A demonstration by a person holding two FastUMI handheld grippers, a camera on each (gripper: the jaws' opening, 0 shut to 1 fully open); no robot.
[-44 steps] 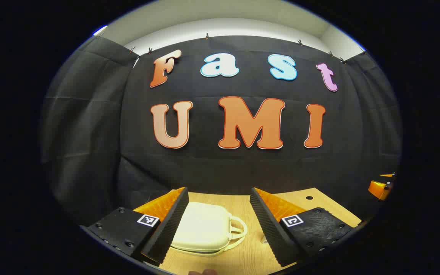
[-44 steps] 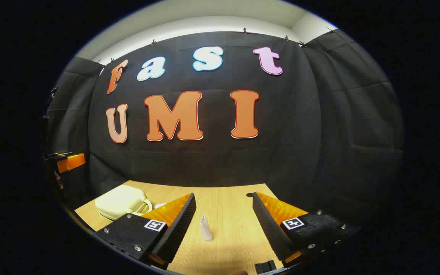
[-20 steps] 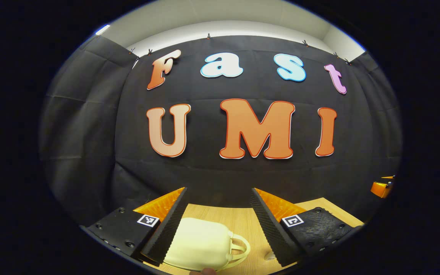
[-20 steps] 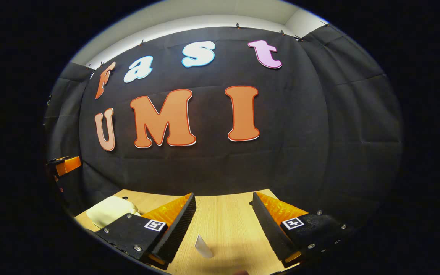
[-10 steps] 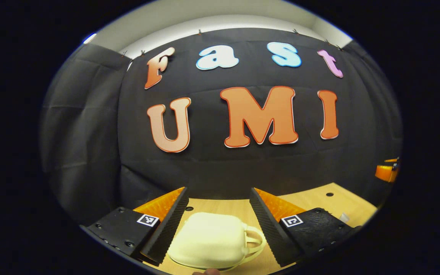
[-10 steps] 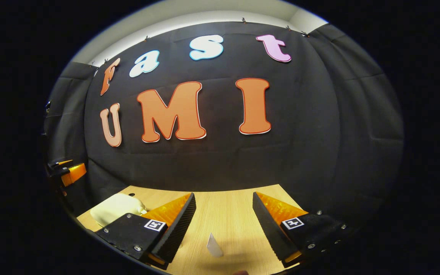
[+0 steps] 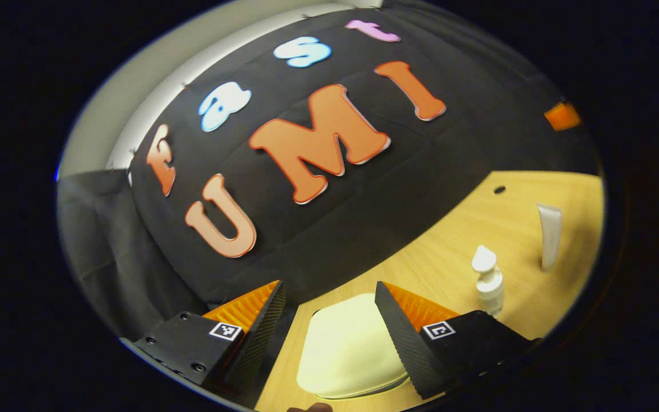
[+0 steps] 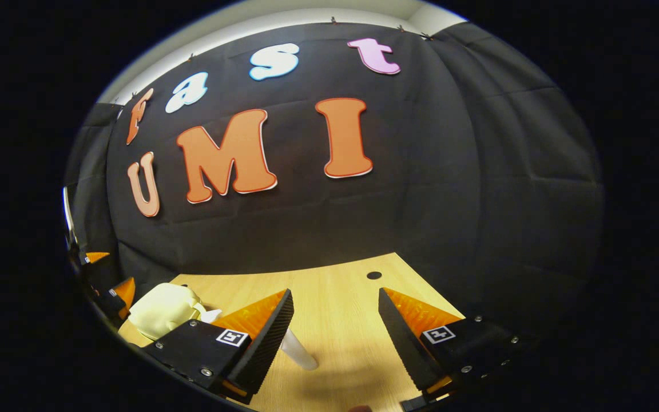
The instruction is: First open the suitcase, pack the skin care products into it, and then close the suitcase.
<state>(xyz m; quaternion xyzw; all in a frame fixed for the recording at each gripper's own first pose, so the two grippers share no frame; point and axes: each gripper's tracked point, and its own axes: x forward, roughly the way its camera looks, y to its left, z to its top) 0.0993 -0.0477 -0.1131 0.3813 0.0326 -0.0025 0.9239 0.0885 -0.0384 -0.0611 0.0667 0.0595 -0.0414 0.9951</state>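
Suitcase [image 7: 348, 349], a small cream hard-shell case, lies shut on the wooden table [image 7: 449, 257], and in the left gripper view it sits between the fingers of the left gripper [image 7: 329, 337], which stand wide apart with nothing held; whether either finger touches the shell I cannot tell. That view is strongly tilted, so the table slopes up to the right. On the table to the right of the case stands a white pump bottle [image 7: 487, 281], upright, and farther right a white tube [image 7: 549, 234] also stands on end, well apart from the case. A small dark hole [image 7: 499, 189] marks the tabletop near the wall. In the right gripper view the right gripper [image 8: 334, 329] hovers over the table with its fingers wide apart and empty; the tube [image 8: 298, 350] shows just beside the inner edge of its left finger, partly hidden by it. At the far left of that view the suitcase [image 8: 163, 309] rests on the table, with the left gripper [image 8: 113, 294] close against its left side.
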